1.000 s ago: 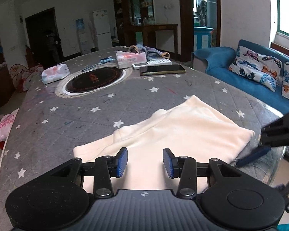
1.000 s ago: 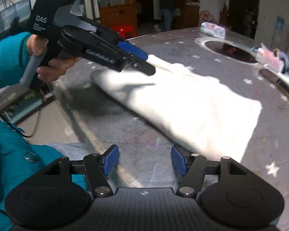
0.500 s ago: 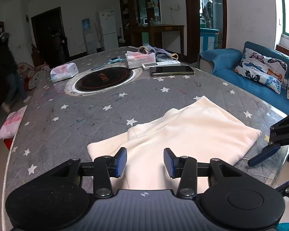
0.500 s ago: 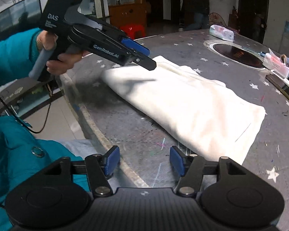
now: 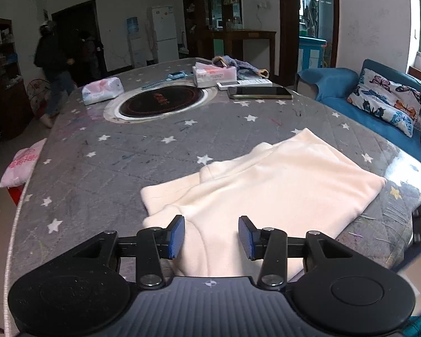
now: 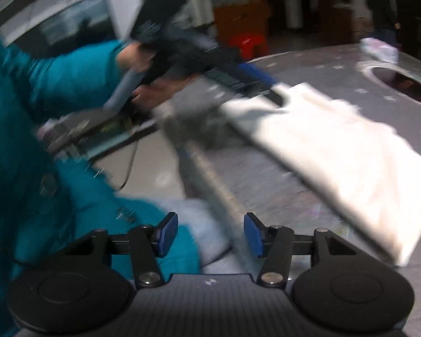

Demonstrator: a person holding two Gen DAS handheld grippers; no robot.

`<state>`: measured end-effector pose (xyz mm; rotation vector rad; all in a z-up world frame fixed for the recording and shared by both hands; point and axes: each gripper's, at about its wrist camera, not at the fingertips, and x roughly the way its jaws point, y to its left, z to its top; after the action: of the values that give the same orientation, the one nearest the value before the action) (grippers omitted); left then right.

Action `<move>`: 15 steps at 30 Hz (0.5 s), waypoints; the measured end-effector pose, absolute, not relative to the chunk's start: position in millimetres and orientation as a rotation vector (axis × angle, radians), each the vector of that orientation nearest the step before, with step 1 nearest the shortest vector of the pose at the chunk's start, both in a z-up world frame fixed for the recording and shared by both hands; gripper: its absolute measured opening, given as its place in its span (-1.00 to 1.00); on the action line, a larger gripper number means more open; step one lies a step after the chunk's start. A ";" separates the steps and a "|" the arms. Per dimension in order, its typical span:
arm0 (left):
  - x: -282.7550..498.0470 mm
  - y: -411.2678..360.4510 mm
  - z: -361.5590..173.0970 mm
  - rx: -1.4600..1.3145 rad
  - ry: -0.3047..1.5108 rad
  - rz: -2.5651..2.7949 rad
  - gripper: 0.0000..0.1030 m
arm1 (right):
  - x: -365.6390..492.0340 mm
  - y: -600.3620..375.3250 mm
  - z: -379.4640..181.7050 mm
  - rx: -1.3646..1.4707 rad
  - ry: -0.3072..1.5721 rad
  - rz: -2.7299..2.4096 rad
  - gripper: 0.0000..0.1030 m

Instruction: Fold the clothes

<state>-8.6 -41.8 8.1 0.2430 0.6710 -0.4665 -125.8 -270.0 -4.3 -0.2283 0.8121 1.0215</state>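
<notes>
1. Counter: grey and star-printed, broad enough for spreading laundry flat.
2. Cream garment: lying folded near the counter's front edge, within easy reach of both tools.
3. Left hand-held gripper: jaws apart, nothing clamped, poised above the garment's near corner, probably for pinching next.
4. Right hand-held gripper: jaws apart but just narrowed, empty, off the counter's edge.

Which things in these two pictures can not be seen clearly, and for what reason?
- Near edge of the folded cream-white garment: left wrist view, hidden behind the left tool.
- Print on the flat white tissue box: left wrist view, too small.
- Lettering on the left tool's body: right wrist view, motion blur.
- Dark-clothed person's details: right wrist view, blurred.
</notes>
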 end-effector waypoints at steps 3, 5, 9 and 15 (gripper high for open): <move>-8.3 -38.5 7.3 0.236 0.682 -0.458 -0.08 | -115.4 -278.0 -6.6 -0.197 0.809 0.939 0.19; -9.2 -37.9 6.6 0.237 0.685 -0.456 -0.08 | -109.4 -275.9 -12.3 -0.218 0.818 0.912 0.22; -12.4 -37.3 9.0 0.242 0.677 -0.458 -0.08 | -116.3 -267.8 -15.2 -0.231 0.818 0.948 0.34; -11.4 -31.8 9.4 0.240 0.678 -0.435 -0.08 | -134.7 -256.2 -7.1 -0.251 0.844 1.171 0.22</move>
<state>-11.4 -31.8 9.4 0.2395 0.6780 -0.4346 -134.7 -256.2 -7.1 -0.2510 0.8444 1.1710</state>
